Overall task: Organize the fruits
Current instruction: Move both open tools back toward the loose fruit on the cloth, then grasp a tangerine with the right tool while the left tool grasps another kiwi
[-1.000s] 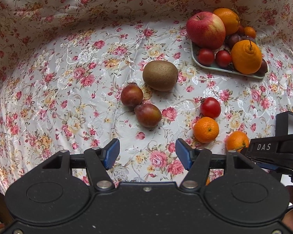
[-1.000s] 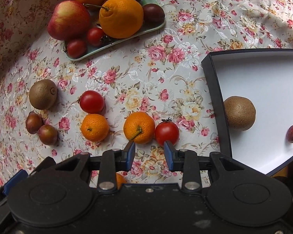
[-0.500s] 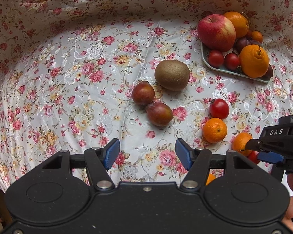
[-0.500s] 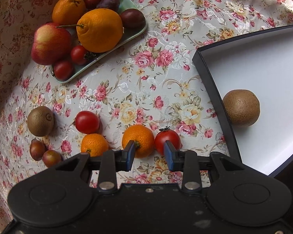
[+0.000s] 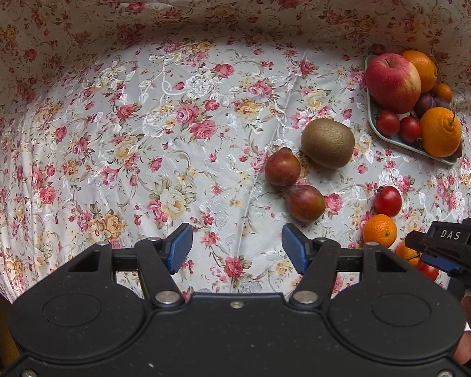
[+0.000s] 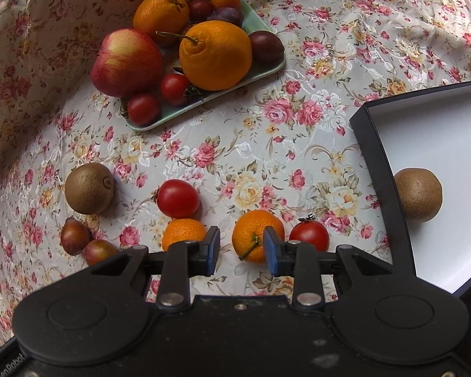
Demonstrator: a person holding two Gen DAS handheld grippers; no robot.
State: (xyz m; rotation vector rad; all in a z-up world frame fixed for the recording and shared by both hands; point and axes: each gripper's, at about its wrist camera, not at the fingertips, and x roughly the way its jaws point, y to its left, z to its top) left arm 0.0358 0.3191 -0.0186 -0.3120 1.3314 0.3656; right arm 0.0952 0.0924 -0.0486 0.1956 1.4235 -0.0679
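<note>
**Layout of fruit on the cloth**

Right wrist view. Plate (image 6: pixel 268 70) at far left on the tablecloth (image 6: pixel 314 163), bearing the apple (image 6: pixel 127 62), two large oranges and smaller fruit. Box (image 6: pixel 383 169) at right; one kiwi (image 6: pixel 419 199) inside, near its left wall. Loose kiwi (image 6: pixel 89 188) at left; two plums (image 6: pixel 75 235) before it, apparently touching. Tomato (image 6: pixel 178 198) behind a mandarin (image 6: pixel 183 232). Stemmed mandarin (image 6: pixel 256 235) right of that, another tomato (image 6: pixel 309 235) just beside it.
</note>
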